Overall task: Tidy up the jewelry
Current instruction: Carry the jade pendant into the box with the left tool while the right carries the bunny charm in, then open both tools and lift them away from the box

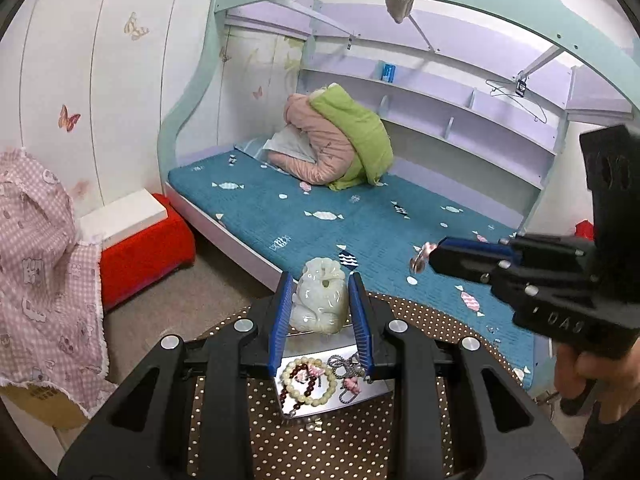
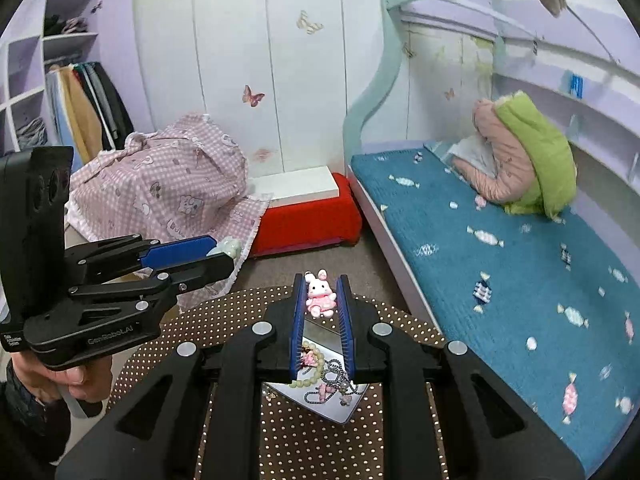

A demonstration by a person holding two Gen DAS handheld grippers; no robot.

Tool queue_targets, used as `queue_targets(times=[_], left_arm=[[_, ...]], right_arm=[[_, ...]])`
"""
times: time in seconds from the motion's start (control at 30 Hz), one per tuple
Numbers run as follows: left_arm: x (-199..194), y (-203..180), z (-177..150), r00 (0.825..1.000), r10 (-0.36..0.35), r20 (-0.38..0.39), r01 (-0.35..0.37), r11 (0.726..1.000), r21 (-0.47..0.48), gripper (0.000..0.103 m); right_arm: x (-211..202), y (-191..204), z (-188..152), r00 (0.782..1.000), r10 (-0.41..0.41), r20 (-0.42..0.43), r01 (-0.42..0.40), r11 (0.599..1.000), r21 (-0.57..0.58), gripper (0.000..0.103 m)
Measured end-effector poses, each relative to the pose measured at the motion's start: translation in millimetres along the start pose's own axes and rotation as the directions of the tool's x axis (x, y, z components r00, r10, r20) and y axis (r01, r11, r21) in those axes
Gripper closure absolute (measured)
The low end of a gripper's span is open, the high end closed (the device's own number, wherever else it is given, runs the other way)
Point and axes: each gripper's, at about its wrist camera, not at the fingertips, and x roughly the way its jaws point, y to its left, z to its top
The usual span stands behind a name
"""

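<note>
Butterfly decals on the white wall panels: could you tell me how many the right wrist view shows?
2: a pale one high up and a pink one lower left of it; the bed alcove's smaller ones aren't counted.

Both tongs hang above the polka-dot bench [image 2: 224, 312], well apart from each other, open air between them. Below, the mirrored tray [image 1: 352, 400] is crowded with the bead bracelet [image 1: 308, 380] and chain necklace [image 1: 348, 364]. Bench surface around the tray lies bare. The bed [image 2: 500, 272] borders the right; the red box [image 2: 304, 224] and pink checked cloth [image 2: 168, 184] stand left.
</note>
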Motion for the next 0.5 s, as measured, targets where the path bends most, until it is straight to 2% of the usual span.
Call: queue_targets(times=[0.2, 0.43, 0.5], left_arm=[[22, 1, -1, 0.999, -0.002, -0.042, 0.001, 1.0, -0.016, 0.075], [43, 6, -8, 0.995, -0.001, -0.098, -0.003, 0.999, -0.035, 0.074], [48, 9, -9, 0.994, 0.005, -0.113, -0.01, 0.999, -0.045, 0.069]], right_arm=[[20, -16, -7, 0.999, 0.006, -0.047, -0.003, 0.998, 0.068, 0.089], [47, -23, -19, 0.993, 0.05, -0.108, -0.037, 0.992, 0.123, 0.088], [51, -26, -21, 0.992, 0.057, -0.114, -0.04, 0.989, 0.145, 0.086]])
